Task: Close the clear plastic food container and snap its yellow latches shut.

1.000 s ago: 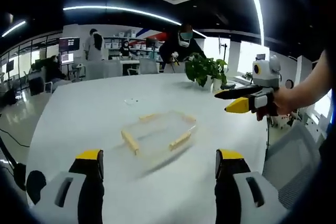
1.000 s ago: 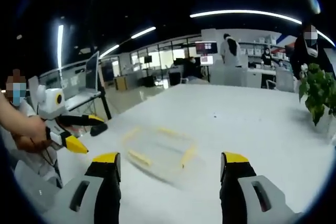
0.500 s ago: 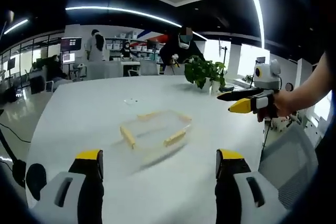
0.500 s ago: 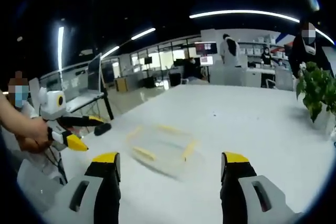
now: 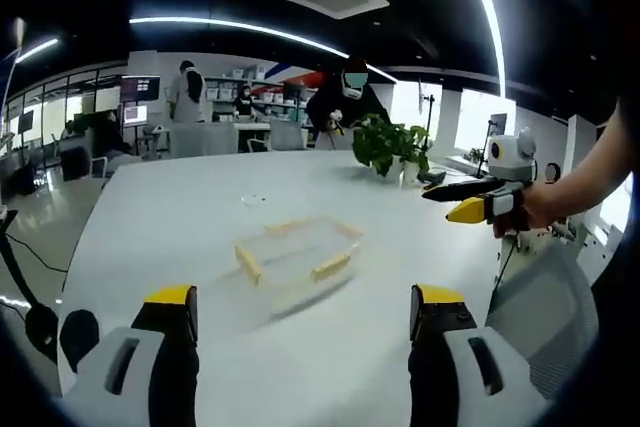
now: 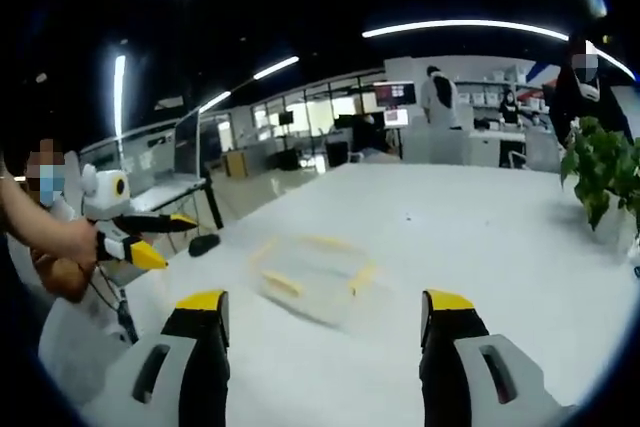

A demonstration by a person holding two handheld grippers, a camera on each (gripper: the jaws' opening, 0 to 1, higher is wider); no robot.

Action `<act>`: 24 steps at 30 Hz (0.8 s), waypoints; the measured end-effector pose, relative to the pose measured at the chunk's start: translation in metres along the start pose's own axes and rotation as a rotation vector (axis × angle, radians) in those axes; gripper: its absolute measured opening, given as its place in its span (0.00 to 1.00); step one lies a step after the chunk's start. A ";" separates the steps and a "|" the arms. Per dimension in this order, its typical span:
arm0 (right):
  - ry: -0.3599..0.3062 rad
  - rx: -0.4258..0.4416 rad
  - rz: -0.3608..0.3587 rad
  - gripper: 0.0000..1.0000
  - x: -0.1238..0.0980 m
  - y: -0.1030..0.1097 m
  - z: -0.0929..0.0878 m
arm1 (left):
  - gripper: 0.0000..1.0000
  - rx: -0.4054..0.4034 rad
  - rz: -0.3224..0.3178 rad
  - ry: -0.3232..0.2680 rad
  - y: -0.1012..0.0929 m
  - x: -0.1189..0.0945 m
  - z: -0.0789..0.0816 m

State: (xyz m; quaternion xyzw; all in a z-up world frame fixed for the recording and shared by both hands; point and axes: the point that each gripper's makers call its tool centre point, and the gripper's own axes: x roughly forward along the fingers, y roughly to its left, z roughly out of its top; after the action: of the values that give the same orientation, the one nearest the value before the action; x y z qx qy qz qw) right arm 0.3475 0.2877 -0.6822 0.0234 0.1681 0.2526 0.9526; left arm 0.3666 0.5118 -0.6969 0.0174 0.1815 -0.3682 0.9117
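Hovering above the near edge of the white bench (image 5: 150, 217), the left gripper (image 5: 300, 347) shows in the left gripper view with its two yellow-tipped fingers (image 5: 172, 297) spread wide apart and nothing between them. From the right side of this view the right gripper (image 5: 470, 200) comes in, held by a hand (image 5: 535, 209) on a bare forearm; its black and yellow fingers point left over the bench edge, slightly parted at the tips and empty. The bench is broad, pale and glossy. A potted plant (image 5: 392, 143) stands at its far side, people stand behind it near desks and screens, and strip lights cross the dark ceiling. The clear food container (image 5: 297, 250) lies flat near the bench middle, well apart from both grippers, its yellow latches (image 5: 331, 266) on its sides. Its long axis runs from near left to far right in this view.

In the right gripper view, the right gripper (image 6: 325, 347) is likewise held above the bench (image 6: 480, 237), fingers (image 6: 205, 302) wide apart and empty. The left gripper (image 6: 140, 239) enters from the left, held in a hand (image 6: 75, 244), its fingers a little apart and holding nothing. The container (image 6: 312, 267) appears blurred ahead of the fingers, resting on the bench, its long axis slanting from far left to near right. The plant (image 6: 603, 172) stands at the right edge.
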 end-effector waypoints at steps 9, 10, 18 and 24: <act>-0.020 0.025 -0.008 0.79 -0.011 0.005 0.000 | 0.84 0.030 0.018 -0.020 -0.003 -0.006 -0.004; -0.031 0.035 -0.011 0.79 -0.013 0.005 0.001 | 0.83 0.036 0.016 -0.017 -0.005 -0.007 -0.005; -0.043 0.055 -0.028 0.79 -0.028 0.002 -0.003 | 0.87 0.016 0.011 -0.030 -0.009 -0.014 -0.004; -0.050 0.058 -0.036 0.79 -0.036 0.005 -0.003 | 0.87 0.026 0.022 -0.042 -0.012 -0.021 -0.006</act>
State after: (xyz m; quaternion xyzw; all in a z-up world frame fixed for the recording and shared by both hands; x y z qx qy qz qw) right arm 0.3146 0.2742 -0.6738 0.0541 0.1521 0.2300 0.9597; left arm 0.3431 0.5181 -0.6942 0.0236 0.1571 -0.3606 0.9191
